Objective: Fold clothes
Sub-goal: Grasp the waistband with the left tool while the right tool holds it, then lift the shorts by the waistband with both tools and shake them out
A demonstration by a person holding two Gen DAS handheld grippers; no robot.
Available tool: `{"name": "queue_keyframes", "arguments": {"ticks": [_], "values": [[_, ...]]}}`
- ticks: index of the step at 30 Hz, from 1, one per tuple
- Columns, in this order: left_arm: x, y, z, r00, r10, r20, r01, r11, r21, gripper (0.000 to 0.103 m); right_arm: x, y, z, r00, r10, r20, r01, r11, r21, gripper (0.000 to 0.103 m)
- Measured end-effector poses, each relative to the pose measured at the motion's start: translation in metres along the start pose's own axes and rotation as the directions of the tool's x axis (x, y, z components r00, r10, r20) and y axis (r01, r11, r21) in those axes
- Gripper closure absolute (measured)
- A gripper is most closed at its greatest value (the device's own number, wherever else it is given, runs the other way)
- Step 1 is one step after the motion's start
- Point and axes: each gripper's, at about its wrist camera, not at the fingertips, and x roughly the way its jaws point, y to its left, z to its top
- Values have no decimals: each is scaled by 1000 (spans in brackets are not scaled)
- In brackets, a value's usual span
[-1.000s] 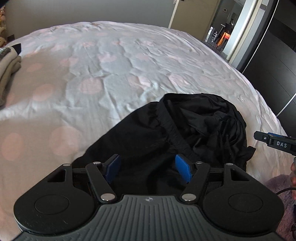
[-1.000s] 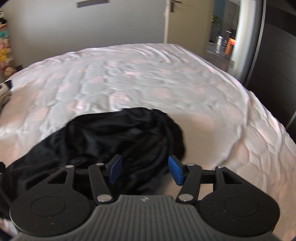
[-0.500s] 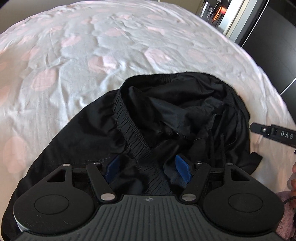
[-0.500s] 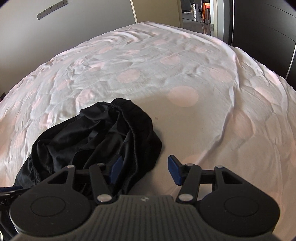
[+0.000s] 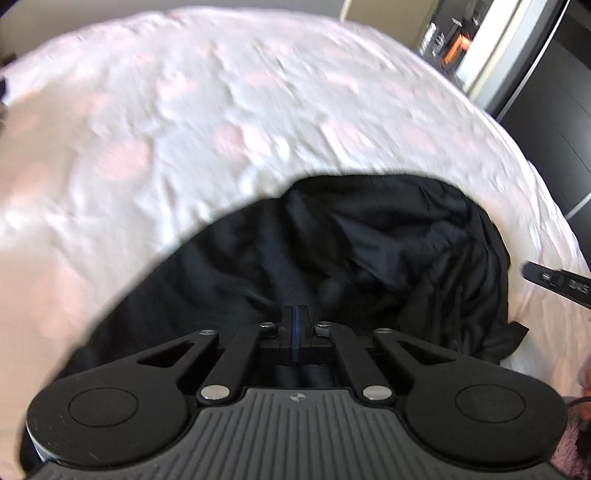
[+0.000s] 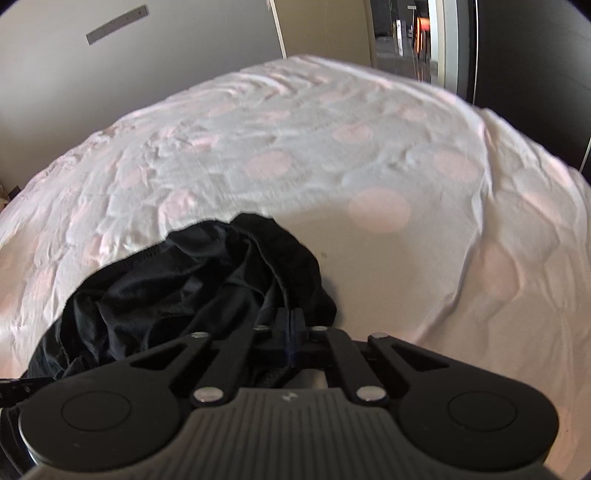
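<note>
A crumpled black garment (image 5: 351,251) with an elastic waistband lies on the bed near its front edge; it also shows in the right wrist view (image 6: 192,288). My left gripper (image 5: 294,318) is shut on the garment's near edge, blue pads pressed together. My right gripper (image 6: 291,325) is shut on the garment's right near edge. The right gripper's black body (image 5: 557,282) shows at the right of the left wrist view.
The bed (image 6: 332,166) has a wrinkled white sheet with pale pink dots. A dark wardrobe (image 5: 554,92) and an open doorway (image 6: 406,33) stand beyond the bed's right side. A grey wall (image 6: 147,66) is behind.
Both grippers have closed from open onto the black garment. The left wrist view has tilted up and the garment's folds have shifted.
</note>
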Motion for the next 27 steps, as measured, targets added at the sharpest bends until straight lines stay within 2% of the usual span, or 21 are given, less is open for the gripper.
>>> {"name": "queue_keyframes", "arguments": {"ticks": [5,10,11,13,15,17,25,27], "values": [[-39,31,5,996,39,77,-34,997,-65,103,-26,18,4,999,30,46,-27,998,-48,103],[-55,41,4,997,6,81,2,996,-89,103,-31,26,2,999,36,30,-35,998,-47,97],[-55,39,3,997,-7,79,13,996,-87,102,-32,26,1,999,38,30,-37,998,-47,96],[-55,35,1,997,-32,74,38,996,-82,91,-35,28,0,999,36,31,-34,998,-60,92],[-50,29,0,996,-58,64,63,994,-84,84,-36,27,1,999,24,31,-22,997,-76,87],[-42,21,-3,996,-76,40,79,994,-81,84,-36,24,3,999,11,34,-9,996,-86,82],[2,-1,-14,987,-122,-102,111,989,-101,75,-19,11,7,1000,-15,5,15,994,-104,78],[9,-4,-14,984,-115,-136,102,990,-102,74,-13,8,7,1000,-16,-4,16,995,-102,76]]}}
